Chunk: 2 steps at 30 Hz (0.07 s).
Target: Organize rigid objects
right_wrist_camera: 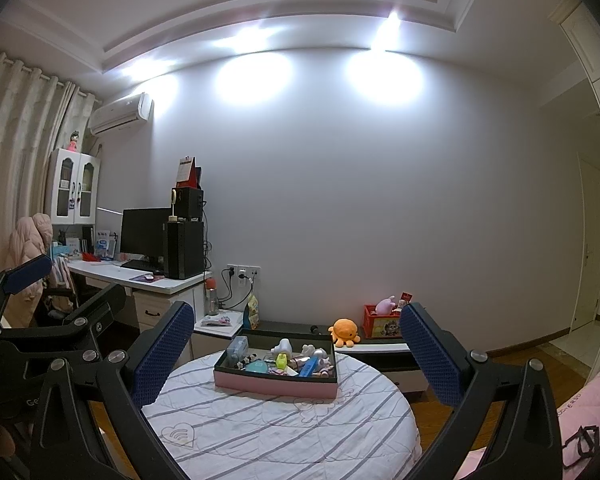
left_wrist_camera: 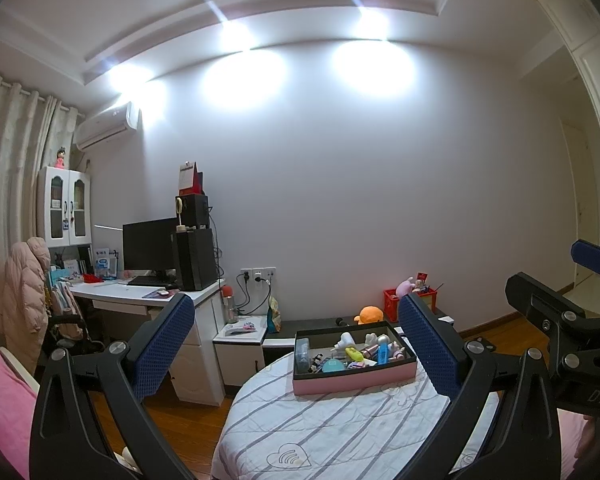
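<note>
Both the left gripper (left_wrist_camera: 296,336) and right gripper (right_wrist_camera: 296,344) are hovering wide apart and empty, short of the shallow pink-sided cardboard box (right_wrist_camera: 276,386) of crowded small toys on the round striped table (right_wrist_camera: 260,432), where reaching in is risking knocking neighbouring pieces.

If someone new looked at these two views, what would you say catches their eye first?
Probably the pink box of small toys, sitting alone on the round striped table straight ahead. Next, the open left gripper and right gripper, whose blue pads frame that box in each view without touching anything. Behind, an orange plush on the low cabinet by the wall stands out.
</note>
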Tool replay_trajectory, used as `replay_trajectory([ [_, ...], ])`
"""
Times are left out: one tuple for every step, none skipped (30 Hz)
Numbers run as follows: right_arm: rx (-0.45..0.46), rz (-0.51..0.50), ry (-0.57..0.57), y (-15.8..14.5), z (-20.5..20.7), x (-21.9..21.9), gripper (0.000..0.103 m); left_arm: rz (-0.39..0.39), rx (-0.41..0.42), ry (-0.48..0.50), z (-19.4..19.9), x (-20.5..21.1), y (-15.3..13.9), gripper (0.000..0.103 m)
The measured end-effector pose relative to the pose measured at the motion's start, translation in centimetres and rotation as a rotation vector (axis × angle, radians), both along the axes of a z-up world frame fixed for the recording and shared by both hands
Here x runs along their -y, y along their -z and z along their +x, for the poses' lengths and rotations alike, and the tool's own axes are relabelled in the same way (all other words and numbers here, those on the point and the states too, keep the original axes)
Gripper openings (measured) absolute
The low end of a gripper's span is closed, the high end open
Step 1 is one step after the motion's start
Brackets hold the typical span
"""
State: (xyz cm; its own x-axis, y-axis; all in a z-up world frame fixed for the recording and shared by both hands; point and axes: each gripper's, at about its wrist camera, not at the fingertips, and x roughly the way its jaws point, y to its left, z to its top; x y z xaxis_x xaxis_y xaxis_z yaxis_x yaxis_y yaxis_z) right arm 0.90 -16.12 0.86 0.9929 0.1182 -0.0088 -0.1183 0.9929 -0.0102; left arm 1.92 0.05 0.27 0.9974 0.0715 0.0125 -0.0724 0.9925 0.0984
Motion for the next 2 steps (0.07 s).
replay_trajectory([
  [-0.001,0.000,-0.001,-0.02,-0.02,0.04,0.103,0.000,0.001,0.001,0.01,0.01,0.00,0.103],
  [-0.004,0.002,-0.002,-0.05,0.01,0.07,0.103,0.000,0.001,0.002,0.01,0.00,-0.02,0.103],
])
